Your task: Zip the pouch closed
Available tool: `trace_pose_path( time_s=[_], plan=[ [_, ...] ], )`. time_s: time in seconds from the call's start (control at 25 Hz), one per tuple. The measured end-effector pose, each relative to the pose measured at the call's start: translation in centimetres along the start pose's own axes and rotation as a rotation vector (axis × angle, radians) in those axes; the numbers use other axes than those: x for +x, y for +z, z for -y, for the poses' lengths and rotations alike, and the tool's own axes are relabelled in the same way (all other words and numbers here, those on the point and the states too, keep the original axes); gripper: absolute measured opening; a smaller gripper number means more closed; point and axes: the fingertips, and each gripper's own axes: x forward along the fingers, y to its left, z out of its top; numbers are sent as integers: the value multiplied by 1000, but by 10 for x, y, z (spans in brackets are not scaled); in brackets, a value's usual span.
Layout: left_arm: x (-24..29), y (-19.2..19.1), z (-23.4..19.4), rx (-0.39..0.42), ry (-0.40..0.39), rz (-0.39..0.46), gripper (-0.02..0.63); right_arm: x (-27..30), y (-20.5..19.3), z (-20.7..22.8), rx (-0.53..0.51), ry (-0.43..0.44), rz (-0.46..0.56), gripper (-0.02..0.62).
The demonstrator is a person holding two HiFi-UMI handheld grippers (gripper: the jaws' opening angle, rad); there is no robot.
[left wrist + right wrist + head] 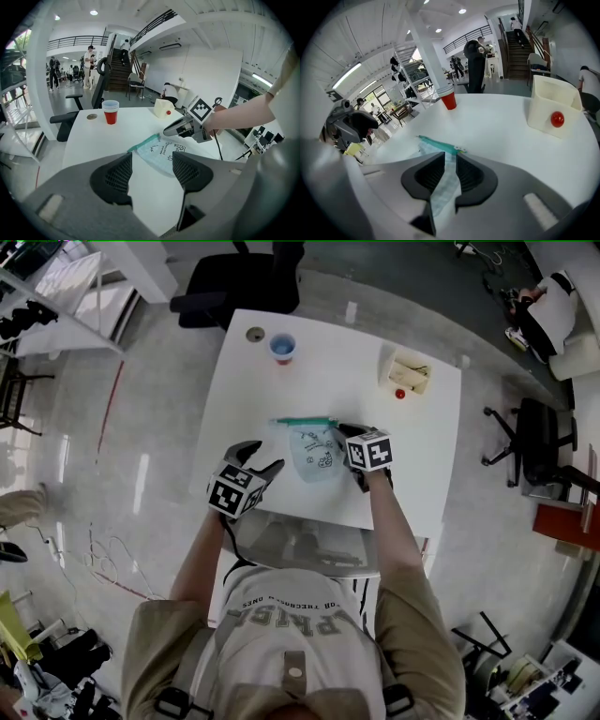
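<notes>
Pouch [446, 190] between parted right gripper [450, 154] jaws

The pouch [316, 454] looks like thin, soft, half-sheer pale blue sheet, with a teal zip strip [305, 421] along its far edge. The white table [281, 399] is smooth with a dull sheen. At the far side, the red cup [449, 100] looks like glossy plastic, the cream box [555, 105] is matt, and the red ball [557, 119] shines. The left gripper [152, 173] has matt black, grid-textured pads [117, 176] in smooth grey plastic. The floor [141, 456] is polished and reflective.
</notes>
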Motion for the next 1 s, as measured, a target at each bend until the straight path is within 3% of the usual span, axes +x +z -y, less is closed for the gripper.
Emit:
trace_pose_path(
  time_s=[0.2,0.36,0.68,0.84,1.0],
  plan=[
    [-4,8,0,-11,24,38,276,-25,17,-1,19,-29,133,81],
    [-14,14,0,-39,57,87,276,-67,38,-3,80,-87,333,81],
    [-51,43,1,-90,171,261,270,-173,71,-40,55,-194,687,107],
    [-71,60,9,-71,223,349,268,-210,83,-78,-9,-211,813,107],
    [-91,74,24,-20,272,423,251,-238,86,-110,-127,-296,880,106]
  ],
)
